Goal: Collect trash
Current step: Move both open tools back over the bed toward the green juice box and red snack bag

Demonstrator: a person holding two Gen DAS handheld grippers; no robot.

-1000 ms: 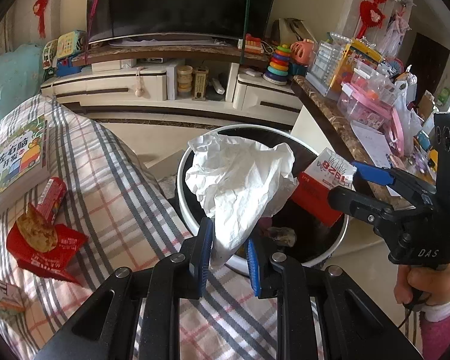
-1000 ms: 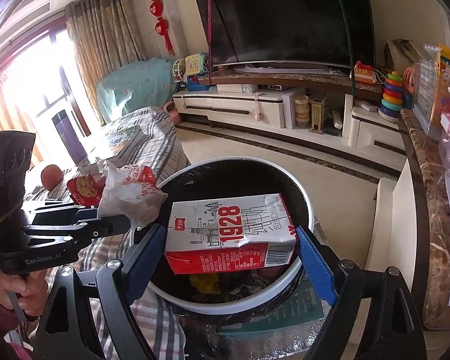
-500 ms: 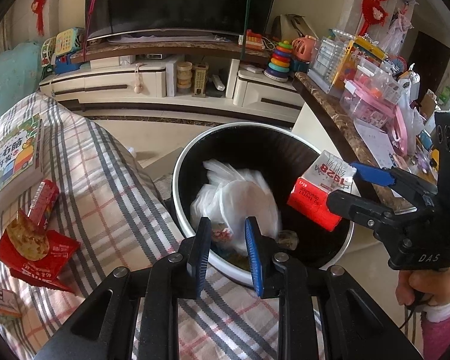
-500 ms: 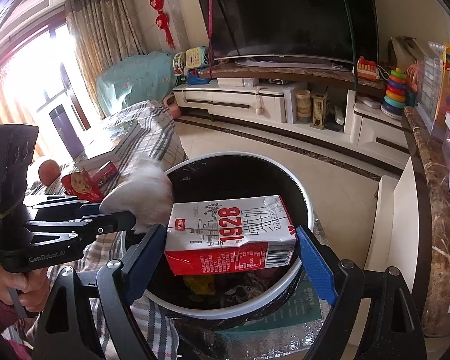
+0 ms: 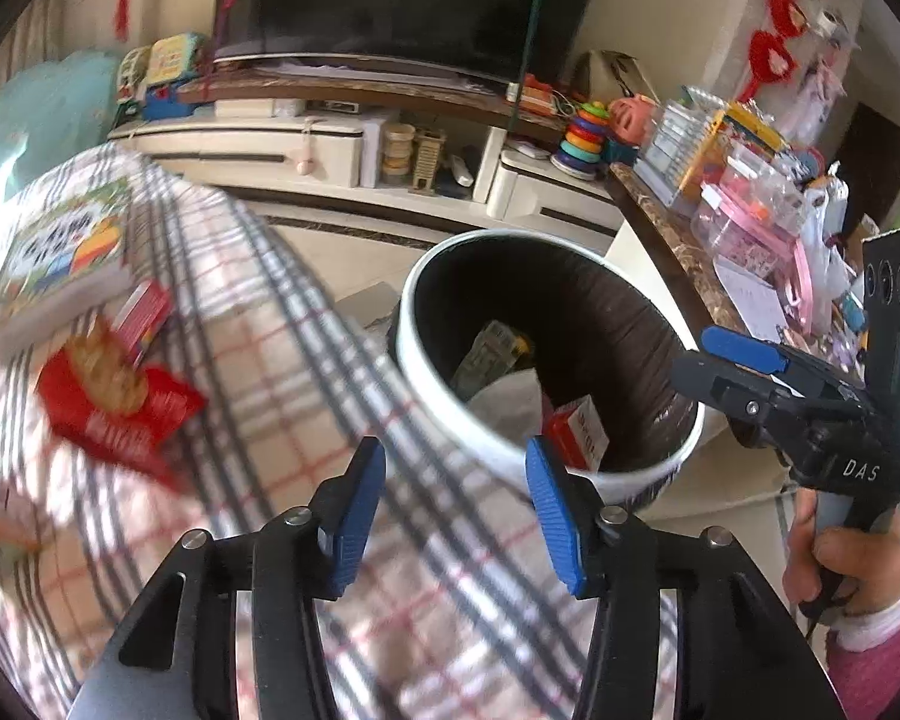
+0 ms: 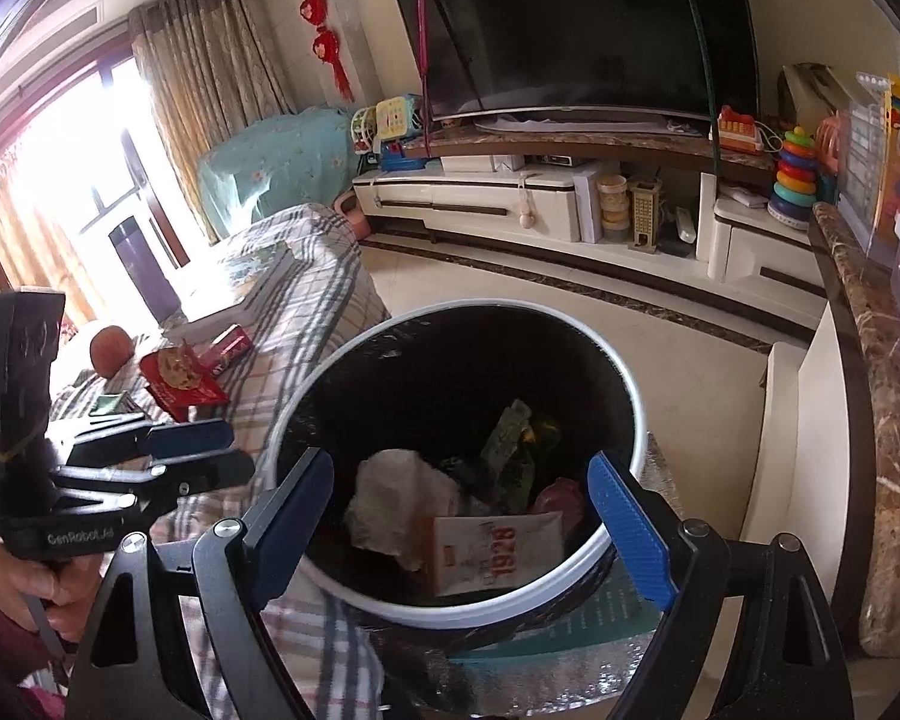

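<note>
In the lower middle of my right wrist view I see the round white-rimmed trash bin with a black liner (image 6: 621,372), and the trash lies at its bottom: a crumpled white paper wad (image 6: 399,501) on the left, touching a red-and-white milk carton printed "1928" (image 6: 495,552) just to its right, with green wrappers (image 6: 513,450) above them. In my left wrist view the same bin (image 5: 426,384) sits right of centre, with the carton (image 5: 576,429) and paper wad (image 5: 507,405) showing above its near rim. My right claw (image 6: 462,531) stands wide, its blue pads on either side of the bin's near rim, holding nothing. My left claw (image 5: 455,516) is also spread wide and bare, over the edge of the plaid-covered desk (image 5: 282,372) beside the bin; in the right wrist view it (image 6: 210,453) shows at the left edge, beside the bin. My right claw (image 5: 714,360) shows at the right edge of the left view, just past the bin's rim. Towards the left of that view, on the plaid cloth, blurred, lie a red snack packet with a biscuit on it (image 5: 114,402), a small red box (image 5: 144,315) and a colourful picture book (image 5: 60,258). A dark television (image 6: 576,30) fills the top of the right view above a white cabinet (image 6: 510,204).
</note>
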